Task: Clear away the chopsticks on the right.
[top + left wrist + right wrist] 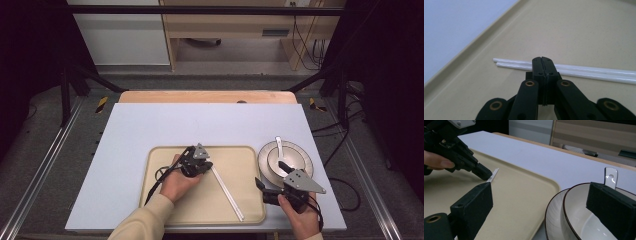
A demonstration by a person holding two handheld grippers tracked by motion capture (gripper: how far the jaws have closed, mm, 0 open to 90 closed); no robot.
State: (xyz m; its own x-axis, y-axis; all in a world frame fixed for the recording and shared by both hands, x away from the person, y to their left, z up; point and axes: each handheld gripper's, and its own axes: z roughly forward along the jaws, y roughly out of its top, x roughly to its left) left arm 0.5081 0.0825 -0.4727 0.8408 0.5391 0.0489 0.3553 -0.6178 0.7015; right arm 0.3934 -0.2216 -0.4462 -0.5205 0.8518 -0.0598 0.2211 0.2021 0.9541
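Observation:
A pair of white chopsticks (227, 194) lies side by side, slantwise, on a beige tray (150, 165). My left gripper (207, 166) is shut, its tip down at the chopsticks' far end. In the left gripper view the jaws (542, 60) are pressed together with nothing between them, and the chopsticks (589, 72) run across just behind the tip. My right gripper (272, 175) stands open at the tray's right edge, beside a white bowl (295, 157) on a plate (266, 165). A white spoon (279, 147) rests in the bowl.
The tray (519, 195) sits near the front of a pale blue-grey mat (150, 125). In the right gripper view the bowl (579, 220) is close behind the right jaw, the spoon handle (611, 177) sticks up, and the left gripper (485, 173) is farther off.

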